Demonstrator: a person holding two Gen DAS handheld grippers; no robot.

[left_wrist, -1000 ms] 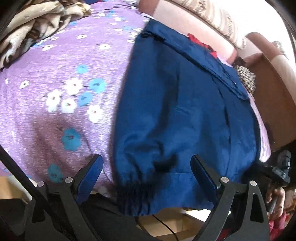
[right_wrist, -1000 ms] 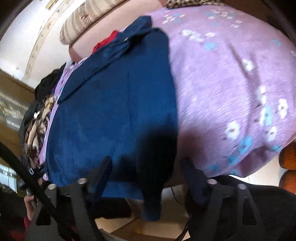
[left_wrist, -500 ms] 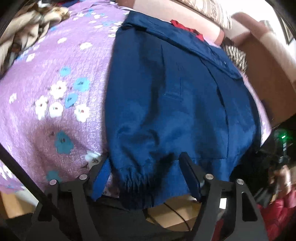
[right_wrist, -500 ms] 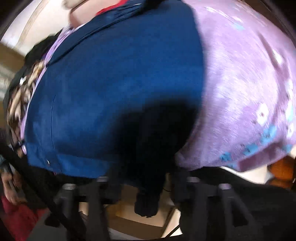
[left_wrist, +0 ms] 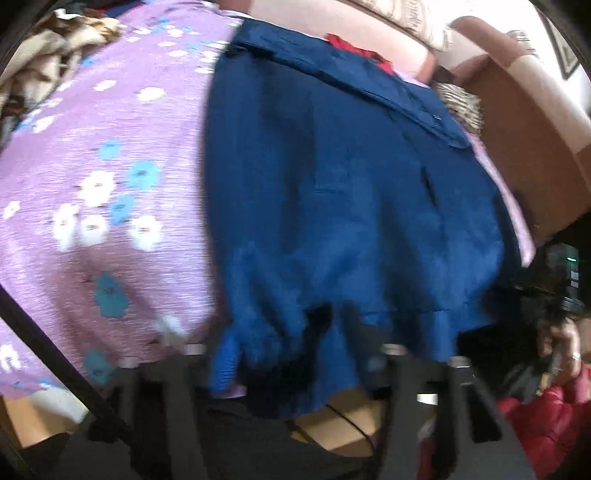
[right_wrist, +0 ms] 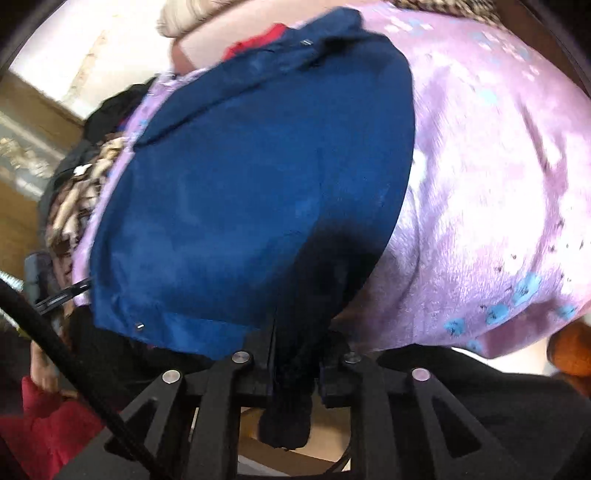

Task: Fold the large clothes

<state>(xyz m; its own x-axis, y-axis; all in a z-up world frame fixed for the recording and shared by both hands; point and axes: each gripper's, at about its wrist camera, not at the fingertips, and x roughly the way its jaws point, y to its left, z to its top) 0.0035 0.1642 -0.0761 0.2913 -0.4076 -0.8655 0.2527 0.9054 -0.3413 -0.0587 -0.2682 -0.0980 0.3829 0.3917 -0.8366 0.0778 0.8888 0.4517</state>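
Here, step: gripping hem for fold | blue jacket point(right_wrist: 258, 192) lay mid-frame on purple floral bedspread point(right_wrist: 498, 184) | right gripper point(right_wrist: 295, 362) clamped its hem | left gripper point(left_wrist: 291, 354) blurred, closure unclear | next: lift hem toward collar, upper frame.

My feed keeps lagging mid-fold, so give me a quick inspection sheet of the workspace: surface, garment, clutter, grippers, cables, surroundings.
Surface: purple floral bedspread, soft, draped over the near edge.
Job's things: navy blue jacket lies spread on it, collar far, hem and dark cuff hanging over the near edge.
Clutter: brown patterned blanket at the far left; red cloth behind the collar.
Grippers: right gripper jaws shut on the cuff side of the hem; left gripper at the hem, blurred, grip not clear.
Cables: black cable crosses the right wrist view.
Surroundings: pink sofa back; red jacket on the person.
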